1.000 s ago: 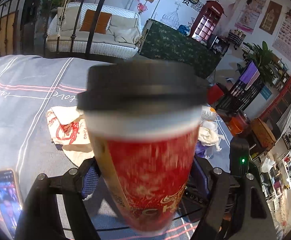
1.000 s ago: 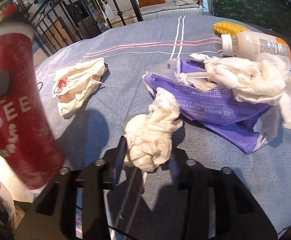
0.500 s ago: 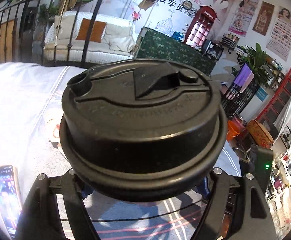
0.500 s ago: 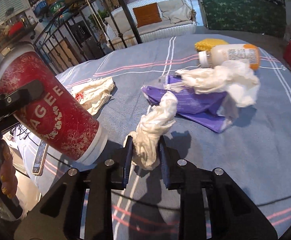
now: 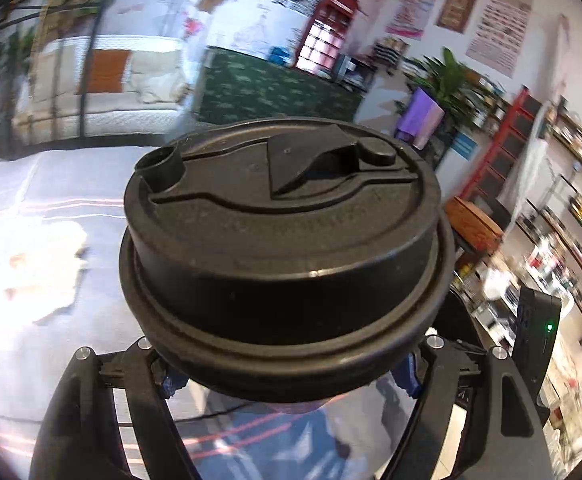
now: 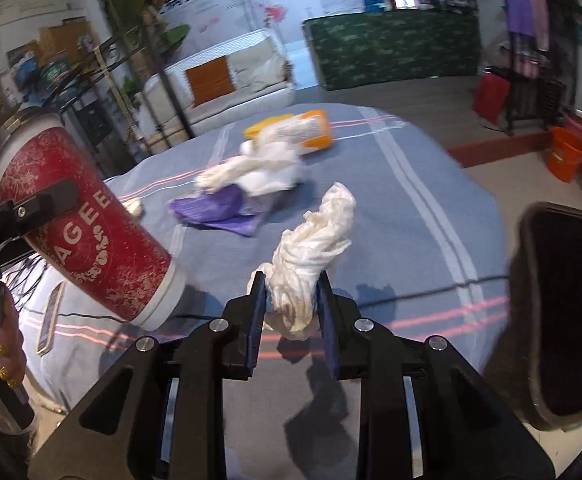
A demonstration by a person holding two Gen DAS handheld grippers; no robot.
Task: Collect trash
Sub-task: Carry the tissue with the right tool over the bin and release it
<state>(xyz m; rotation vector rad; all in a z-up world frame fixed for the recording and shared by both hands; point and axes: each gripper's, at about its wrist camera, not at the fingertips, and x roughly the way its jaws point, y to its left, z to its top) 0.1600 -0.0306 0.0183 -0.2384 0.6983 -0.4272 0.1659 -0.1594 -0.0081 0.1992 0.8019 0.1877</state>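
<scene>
My left gripper point(image 5: 287, 376) is shut on a red paper cup whose black lid point(image 5: 283, 232) fills the left wrist view. In the right wrist view the same cup point(image 6: 87, 224) hangs tilted at the left, clear of the cloth. My right gripper point(image 6: 291, 300) is shut on a crumpled white tissue point(image 6: 315, 236) and holds it above the blue-grey tablecloth point(image 6: 411, 200). Farther back lie a purple plastic bag point(image 6: 219, 212), a heap of white tissues point(image 6: 263, 164) and an orange-capped bottle point(image 6: 311, 132) on its side.
A dark, open-mouthed bin point(image 6: 559, 320) stands close at the right, beside the table's edge. A phone point(image 6: 51, 320) lies on the cloth at the left, near a person's hand point(image 6: 3, 344). Another crumpled paper point(image 5: 43, 264) lies on the cloth at the left.
My right gripper closed on the tissue, lifted it off the cloth and swung right, bringing the bin into view. The cup tipped so that its lid faces the left camera.
</scene>
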